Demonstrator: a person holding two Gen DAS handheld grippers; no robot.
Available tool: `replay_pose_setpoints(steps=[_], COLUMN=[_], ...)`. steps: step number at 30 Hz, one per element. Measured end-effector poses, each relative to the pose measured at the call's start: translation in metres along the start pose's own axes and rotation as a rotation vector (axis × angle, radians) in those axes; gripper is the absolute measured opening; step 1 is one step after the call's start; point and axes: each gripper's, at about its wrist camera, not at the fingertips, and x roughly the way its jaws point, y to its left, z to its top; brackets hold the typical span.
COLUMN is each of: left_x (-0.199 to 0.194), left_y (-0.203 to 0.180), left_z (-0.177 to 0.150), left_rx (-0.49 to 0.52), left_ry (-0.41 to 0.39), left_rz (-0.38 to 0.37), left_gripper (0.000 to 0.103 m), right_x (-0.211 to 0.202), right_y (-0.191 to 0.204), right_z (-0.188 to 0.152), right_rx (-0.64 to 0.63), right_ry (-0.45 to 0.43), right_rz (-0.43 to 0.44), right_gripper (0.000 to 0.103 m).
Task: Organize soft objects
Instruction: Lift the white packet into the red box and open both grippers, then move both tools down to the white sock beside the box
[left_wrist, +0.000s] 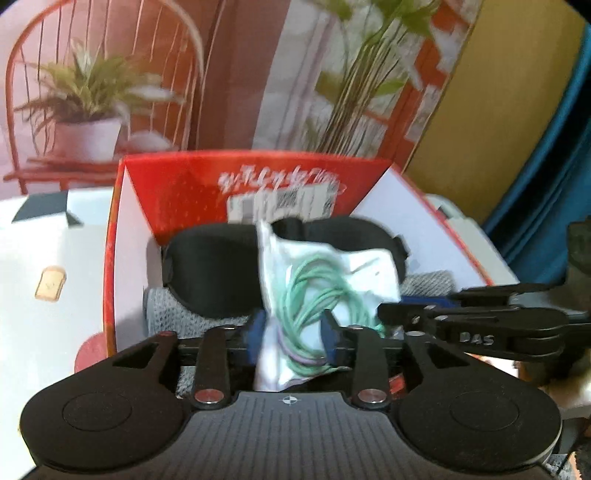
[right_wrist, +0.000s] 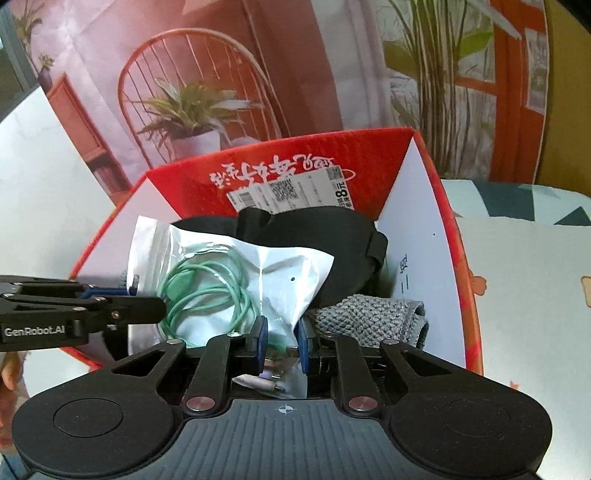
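Note:
A red box (left_wrist: 122, 258) (right_wrist: 417, 240) with white inner walls holds a black eye mask (left_wrist: 214, 269) (right_wrist: 332, 236) and a grey knitted cloth (left_wrist: 166, 310) (right_wrist: 369, 314). Over them lies a clear plastic bag (left_wrist: 314, 273) (right_wrist: 266, 273) with a coiled green cable inside. My right gripper (right_wrist: 282, 341) (left_wrist: 388, 314) is shut on the bag's near edge. My left gripper (left_wrist: 293, 332) (right_wrist: 147, 302) comes in at the bag's other side. Its blue pads stand apart with the bag between them, so it is open.
The box stands on a white surface with a toast sticker (left_wrist: 51, 283). Behind it hangs a printed backdrop (right_wrist: 207, 74) of a chair and plants. A blue curtain (left_wrist: 546, 147) is at the right, and a patterned cloth (right_wrist: 517, 199) lies beside the box.

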Motion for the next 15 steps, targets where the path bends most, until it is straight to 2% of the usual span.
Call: replay_pose_setpoints(steps=[3, 5, 8, 15], left_x=[-0.013, -0.023, -0.042, -0.087], left_y=[-0.006, -0.008, -0.01, -0.008], left_z=[-0.001, -0.003, -0.005, -0.028], left_rx=[0.027, 0.044, 0.035, -0.007], left_ry=[-0.056, -0.097, -0.157, -0.262], left_rz=[0.027, 0.051, 0.078, 0.146], left_gripper=[0.055, 0.056, 0.057, 0.06], right_x=[-0.003, -0.008, -0.021, -0.064], right_y=[0.004, 0.007, 0.014, 0.023], right_z=[-0.004, -0.006, -0.01, -0.034], right_rx=[-0.004, -0.014, -0.055, -0.129], right_ry=[-0.021, -0.047, -0.107, -0.312], right_rz=[-0.036, -0.064, -0.083, -0.039], right_gripper=[0.02, 0.022, 0.03, 0.035])
